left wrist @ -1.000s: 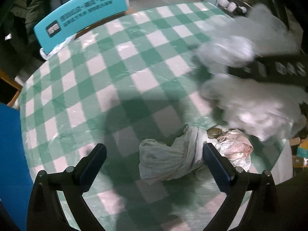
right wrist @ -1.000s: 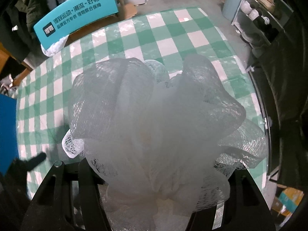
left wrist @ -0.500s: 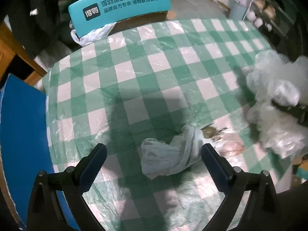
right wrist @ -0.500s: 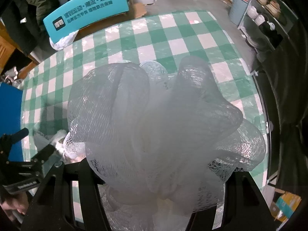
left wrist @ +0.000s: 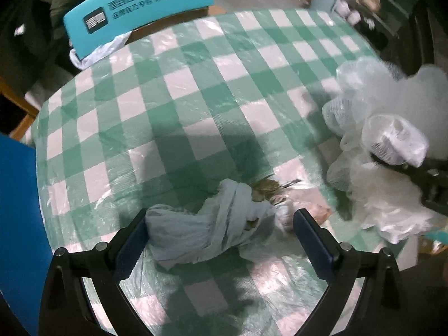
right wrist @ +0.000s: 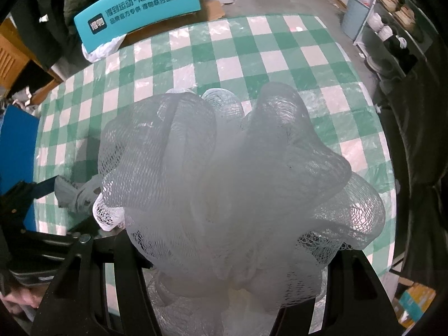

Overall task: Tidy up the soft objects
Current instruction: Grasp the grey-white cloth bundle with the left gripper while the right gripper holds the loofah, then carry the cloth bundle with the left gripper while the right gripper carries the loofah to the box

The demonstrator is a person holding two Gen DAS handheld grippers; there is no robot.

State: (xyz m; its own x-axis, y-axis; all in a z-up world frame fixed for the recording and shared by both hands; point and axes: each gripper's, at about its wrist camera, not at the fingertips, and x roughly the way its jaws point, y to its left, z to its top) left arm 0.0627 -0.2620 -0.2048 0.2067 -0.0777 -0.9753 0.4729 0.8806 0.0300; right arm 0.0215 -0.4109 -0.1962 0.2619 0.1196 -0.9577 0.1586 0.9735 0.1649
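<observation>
So the biggest thing here is the round table (left wrist: 212, 89) with its green-and-white check cloth, and it's mostly bare apart from what sits at the near edge. Next in size is the white mesh bath pouf (right wrist: 232, 179), clamped in the right gripper (right wrist: 224, 277) and held up off the table on the right side, filling that camera's whole view. Then there's the crumpled grey-white cloth bundle (left wrist: 207, 229) lying near the table's front edge, with something pinkish just right of it that I can't make out. The left gripper (left wrist: 221, 240) hangs over it pointing steeply down, jaws spread wide either side of the bundle and not touching it. I'd say we're at the pick-up step for the cloth: the next move needs a drop straight down and a squeeze around its thick middle.
</observation>
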